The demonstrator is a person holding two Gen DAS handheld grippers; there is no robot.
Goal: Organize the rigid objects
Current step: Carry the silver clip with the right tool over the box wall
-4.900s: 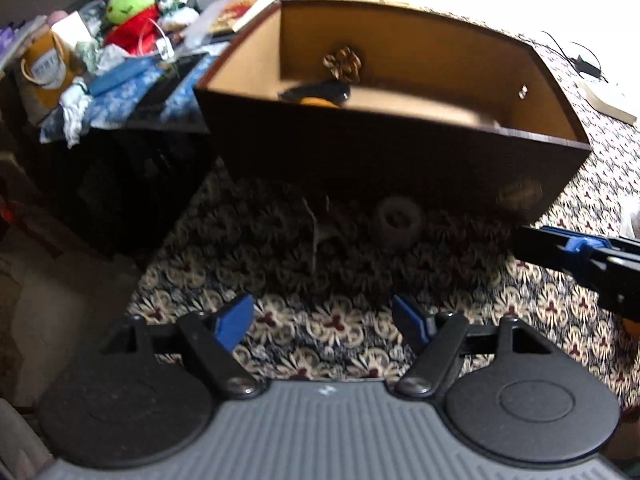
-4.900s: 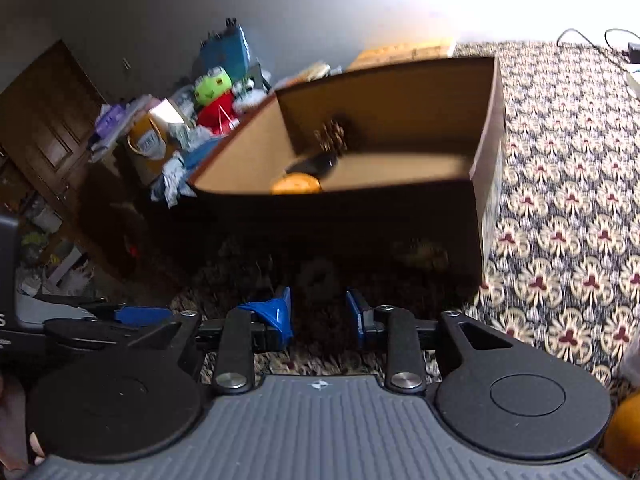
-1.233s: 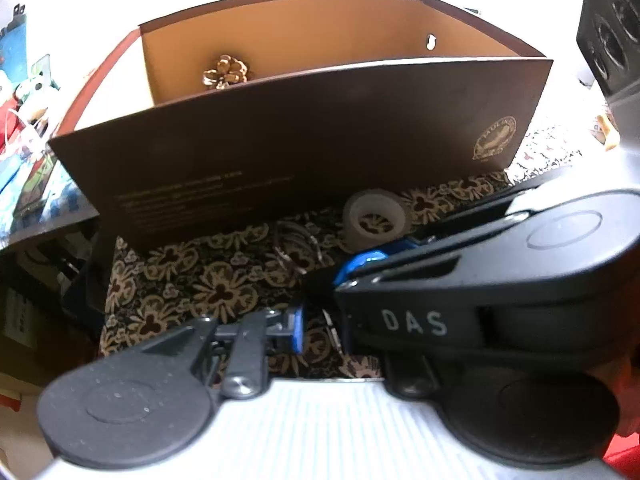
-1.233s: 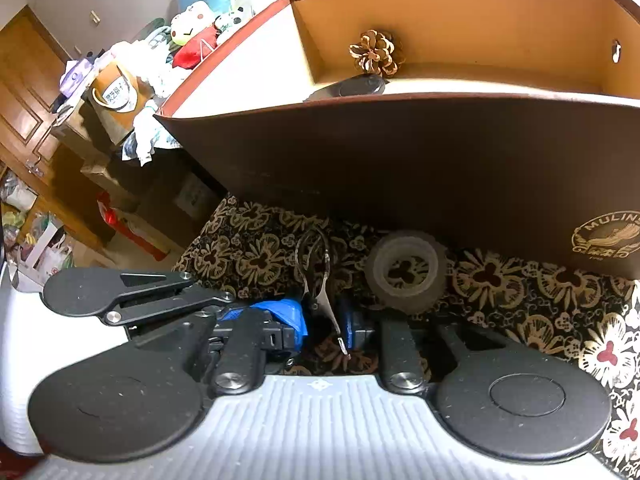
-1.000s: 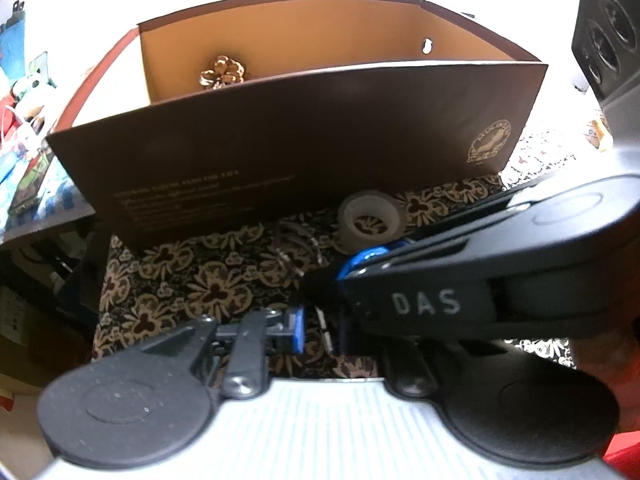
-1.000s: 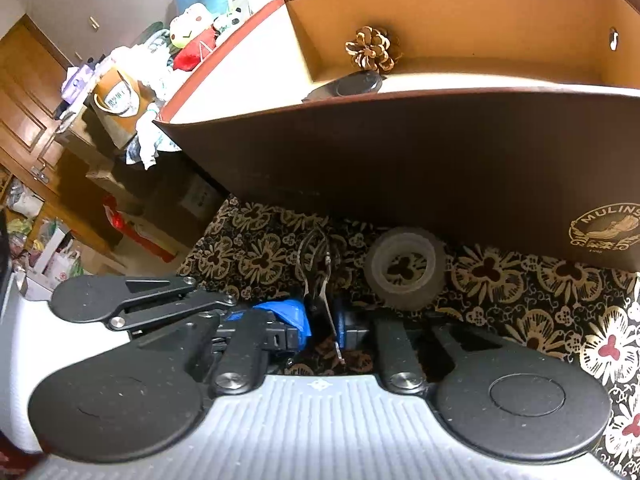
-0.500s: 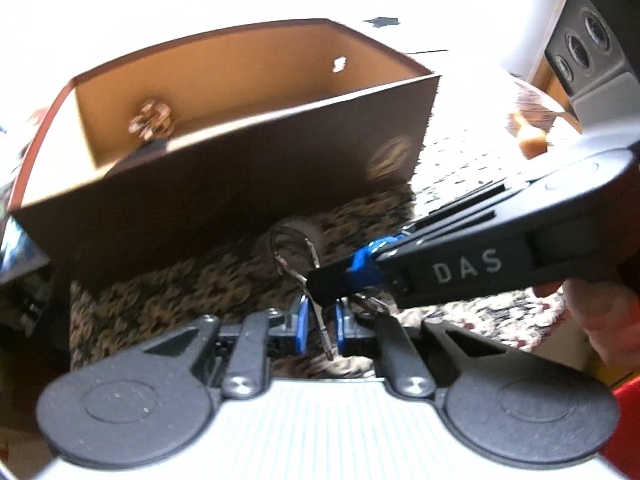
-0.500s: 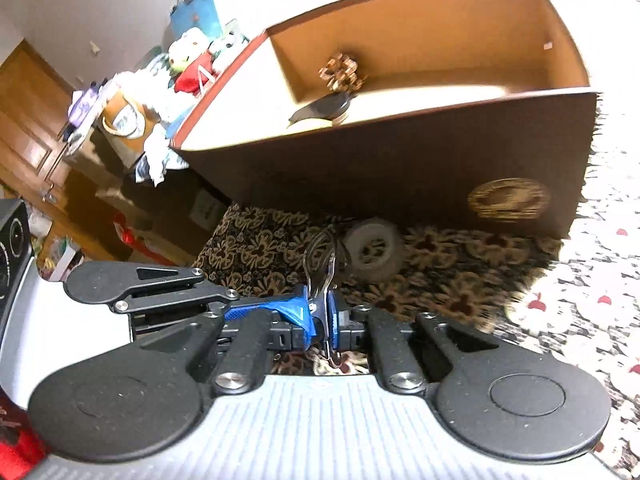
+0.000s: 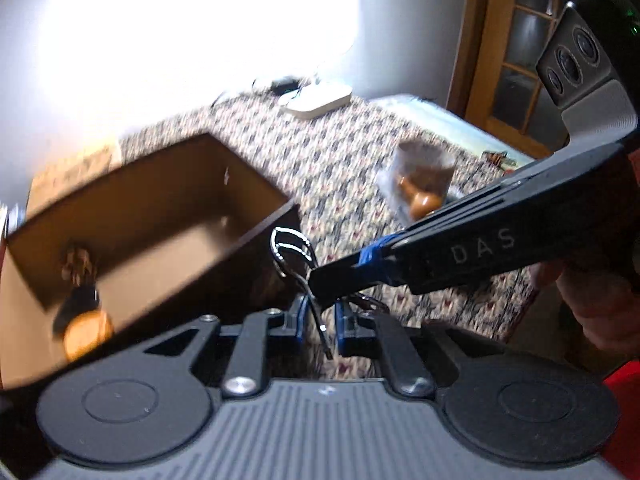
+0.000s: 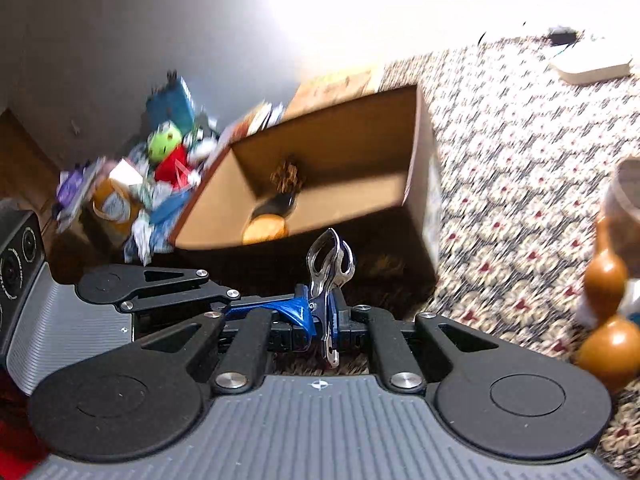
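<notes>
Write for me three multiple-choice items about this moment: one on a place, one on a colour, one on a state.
1. Where is the pine cone? A on a chair; B inside the brown box; C in a gripper.
2. What colour are the right gripper's pads? A red; B blue; C white.
3. The metal tool is: A lying flat; B in the box; C clamped in the right gripper.
Key: B, it sits on the box floor; B, blue shows beside the tool; C, the jaws close on its shank.
</notes>
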